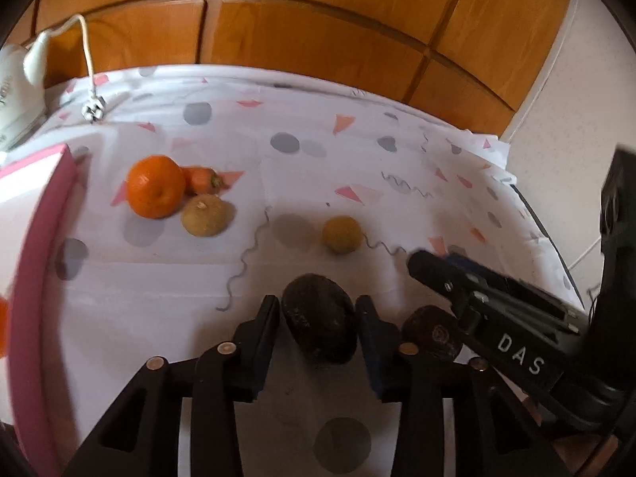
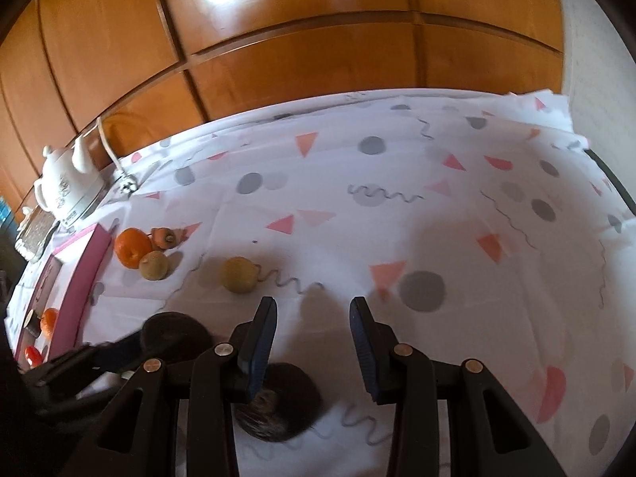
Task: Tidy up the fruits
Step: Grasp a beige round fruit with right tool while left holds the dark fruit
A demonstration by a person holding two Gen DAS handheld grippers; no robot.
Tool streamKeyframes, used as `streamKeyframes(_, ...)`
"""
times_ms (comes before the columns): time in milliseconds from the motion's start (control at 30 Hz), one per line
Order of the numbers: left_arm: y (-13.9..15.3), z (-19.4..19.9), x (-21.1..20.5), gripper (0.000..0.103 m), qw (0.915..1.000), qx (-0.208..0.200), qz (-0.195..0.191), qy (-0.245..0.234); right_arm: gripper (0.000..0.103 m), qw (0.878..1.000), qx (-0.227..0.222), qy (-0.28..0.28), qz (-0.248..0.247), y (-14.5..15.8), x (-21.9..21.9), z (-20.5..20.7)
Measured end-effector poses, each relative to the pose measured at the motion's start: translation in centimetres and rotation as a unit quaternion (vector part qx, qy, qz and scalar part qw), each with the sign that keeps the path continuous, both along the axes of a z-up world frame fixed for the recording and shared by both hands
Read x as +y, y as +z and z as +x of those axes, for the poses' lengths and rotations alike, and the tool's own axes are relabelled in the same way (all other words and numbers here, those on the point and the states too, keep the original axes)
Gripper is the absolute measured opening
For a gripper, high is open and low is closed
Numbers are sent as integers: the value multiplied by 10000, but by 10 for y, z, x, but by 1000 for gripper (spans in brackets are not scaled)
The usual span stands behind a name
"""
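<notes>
My left gripper (image 1: 318, 310) is open, its fingers either side of a dark avocado (image 1: 320, 320) lying on the patterned cloth; a small gap shows on each side. A second dark fruit (image 1: 431, 332) lies just right of it. My right gripper (image 2: 313, 314) is open and empty above the cloth, with that dark fruit (image 2: 278, 405) under its left finger. The right gripper's body shows in the left wrist view (image 1: 497, 310). An orange (image 1: 156, 186), a carrot piece (image 1: 203, 179), a kiwi (image 1: 207, 215) and a yellowish round fruit (image 1: 342, 234) lie farther out.
A pink-rimmed box (image 1: 43, 246) stands at the left, holding an orange fruit and a red one (image 2: 33, 355). A white kettle (image 2: 65, 187) and its plug cord (image 1: 93, 109) sit at the far left. Wooden cabinet doors (image 2: 278, 39) back the table.
</notes>
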State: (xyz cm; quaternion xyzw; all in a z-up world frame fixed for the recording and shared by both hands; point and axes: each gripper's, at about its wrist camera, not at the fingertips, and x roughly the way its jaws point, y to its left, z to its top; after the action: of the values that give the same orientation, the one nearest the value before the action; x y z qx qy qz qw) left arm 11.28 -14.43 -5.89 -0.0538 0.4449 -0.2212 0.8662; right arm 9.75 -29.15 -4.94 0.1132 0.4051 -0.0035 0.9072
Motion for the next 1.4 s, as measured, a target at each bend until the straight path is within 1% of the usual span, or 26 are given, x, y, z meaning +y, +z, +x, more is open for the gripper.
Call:
streamKeyframes(100, 1, -7, 3, 32, 10000, -48, -27, -32, 36, 9995, 15, 297, 80, 1, 8, 7)
streamKeyframes(200, 2, -14, 18, 32, 9998, -73, -14, 201, 35, 9984, 47, 548, 153, 1, 16, 14)
streamKeyframes(233, 2, -16, 23, 32, 9996, -78, -4, 267, 33, 9979, 62, 618, 159, 0, 20, 18)
streamKeyframes(333, 2, -21, 37, 33, 9978, -304, 200, 546, 32, 9971, 106, 742, 128, -2, 29, 27)
streamKeyframes(367, 0, -21, 40, 33, 9975, -333, 198, 587, 32, 9966, 133, 808, 111, -4, 34, 31)
streamKeyframes(433, -3, -20, 44, 34, 9967, -413, 185, 667, 32, 9965, 183, 812, -3, -7, 41, 37)
streamKeyframes(533, -7, -19, 40, 33, 9964, -451, 341, 639, 33, 9964, 221, 750, -312, -13, 51, 45)
streamKeyframes(567, -7, -19, 40, 33, 9962, -469, 360, 636, 33, 9963, 258, 753, -328, -15, 53, 47)
streamKeyframes(600, -8, -19, 40, 33, 9962, -475, 370, 633, 28, 9963, 224, 732, -396, -15, 54, 48)
streamKeyframes(633, -9, -19, 40, 33, 9962, -479, 370, 632, 26, 9962, 218, 692, -490, -16, 55, 49)
streamKeyframes(800, -10, -20, 37, 33, 9957, -511, 485, 601, 26, 9949, 179, 671, -729, -18, 61, 48)
streamKeyframes(967, -10, -20, 38, 33, 9960, -509, 452, 586, 27, 9955, 192, 674, -638, -19, 59, 49)
streamKeyframes(1167, -9, -20, 38, 33, 9958, -535, 452, 582, 27, 9944, 193, 668, -798, -18, 63, 48)
streamKeyframes(1400, -9, -21, 37, 33, 9955, -557, 501, 579, 27, 9945, 175, 668, -793, -18, 63, 48)
